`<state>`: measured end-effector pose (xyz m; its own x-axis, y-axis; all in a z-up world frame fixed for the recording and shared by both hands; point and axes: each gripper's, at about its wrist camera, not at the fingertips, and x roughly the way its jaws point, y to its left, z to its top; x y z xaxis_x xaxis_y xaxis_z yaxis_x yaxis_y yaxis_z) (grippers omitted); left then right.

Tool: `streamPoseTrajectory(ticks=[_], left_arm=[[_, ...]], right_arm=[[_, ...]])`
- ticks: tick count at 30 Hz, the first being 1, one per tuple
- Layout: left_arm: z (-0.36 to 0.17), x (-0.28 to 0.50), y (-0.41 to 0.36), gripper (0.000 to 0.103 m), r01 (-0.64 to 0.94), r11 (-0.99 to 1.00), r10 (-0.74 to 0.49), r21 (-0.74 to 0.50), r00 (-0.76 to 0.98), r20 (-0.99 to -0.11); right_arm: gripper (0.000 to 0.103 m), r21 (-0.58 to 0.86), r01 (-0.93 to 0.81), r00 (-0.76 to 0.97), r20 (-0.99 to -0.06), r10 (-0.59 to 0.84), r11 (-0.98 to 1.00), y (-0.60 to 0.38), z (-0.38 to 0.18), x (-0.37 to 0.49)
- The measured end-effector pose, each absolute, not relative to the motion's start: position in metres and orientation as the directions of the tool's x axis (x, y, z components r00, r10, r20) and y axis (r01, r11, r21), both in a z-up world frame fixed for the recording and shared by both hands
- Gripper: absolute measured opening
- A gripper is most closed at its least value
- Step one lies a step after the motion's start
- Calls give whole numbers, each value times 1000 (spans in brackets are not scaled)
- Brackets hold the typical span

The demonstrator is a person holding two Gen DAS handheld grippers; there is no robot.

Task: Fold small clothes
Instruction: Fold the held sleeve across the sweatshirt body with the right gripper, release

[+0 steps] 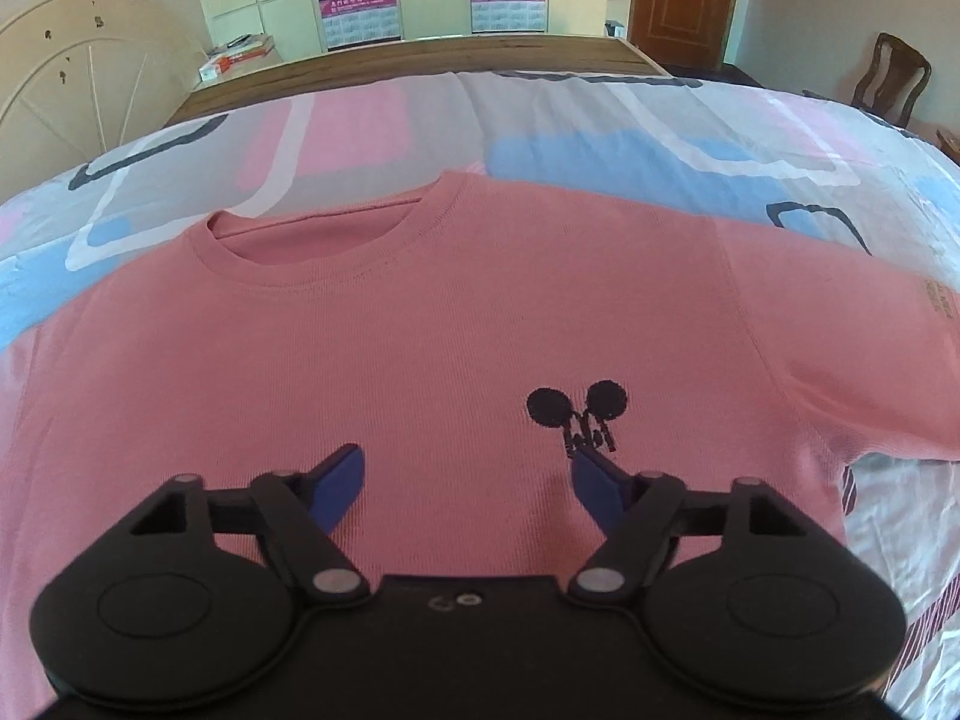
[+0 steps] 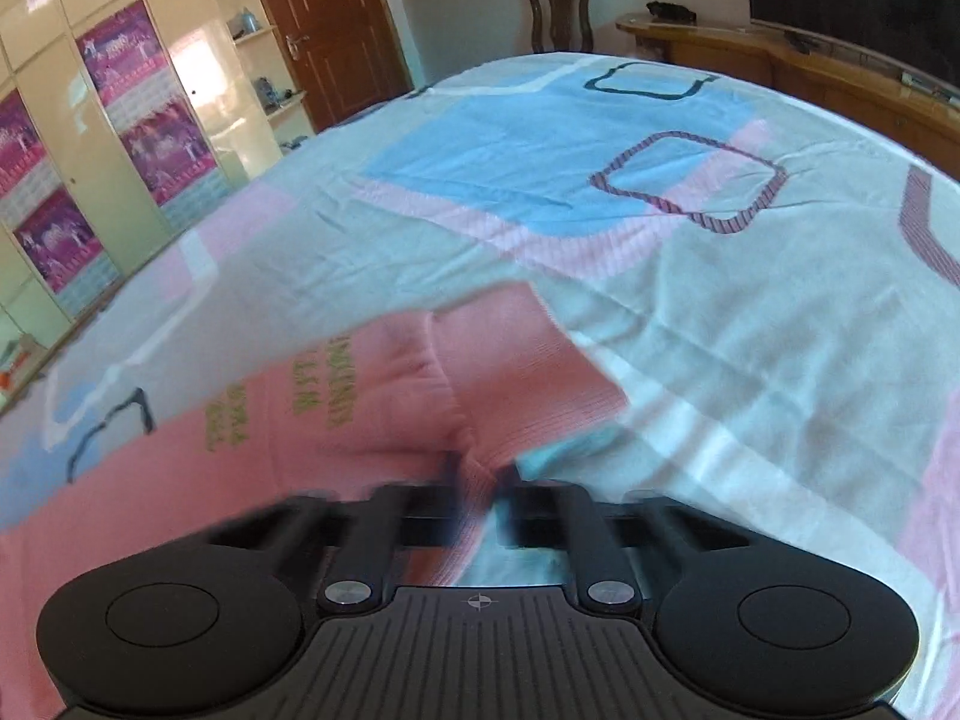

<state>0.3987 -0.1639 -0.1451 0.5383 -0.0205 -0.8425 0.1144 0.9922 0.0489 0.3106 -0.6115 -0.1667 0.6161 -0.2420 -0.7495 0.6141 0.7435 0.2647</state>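
**Pink T-shirt spread on the bed, one sleeve pinched**

Pink T-shirt [image 1: 420,324] lies front-up on the patterned bedsheet [image 1: 600,120], its round collar [image 1: 324,234] toward the wooden bed frame [image 1: 420,54] at the far edge. A small black mouse-ear motif [image 1: 579,411] sits on the chest, below the collar and toward the sleeve that carries printed lettering.

The left tool [image 1: 468,468] hangs over the shirt's lower chest with its blue fingers [image 1: 345,483] spread wide and nothing between them; one blue tip lies just beside the black motif.

In the right wrist view, which is blurred, the right tool [image 2: 480,486] is closed narrowly on a fold of the pink T-shirt [image 2: 390,396] at the sleeve [image 2: 528,360]. The sleeve fabric rises in a ridge from the fingers, and green lettering [image 2: 318,384] shows on the cloth beside that ridge. Beyond the sleeve the bedsheet [image 2: 720,330] stretches toward a wooden chair [image 2: 558,6] and a brown door [image 2: 324,24]; wardrobe doors with purple posters [image 2: 150,108] stand beside the door.
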Motion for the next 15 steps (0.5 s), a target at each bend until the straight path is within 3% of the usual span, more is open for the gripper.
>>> streamPoseTrajectory(ticks=[8,14,15], left_arm=[[-138,404,-138,64,69,998,-33,4,537,-843],[-121,407,-99,65,-13,1000,8,1,570,-821],[-118,406,-91,69,-27,1000,18,4,574,-819]], right_arm=[[9,254,458,730,-654,-197,852,-560,-129,336],[9,256,179,820,-573,1,950,-450,-88,363],[9,257,131,824,-566,39,957,-428,-84,367]])
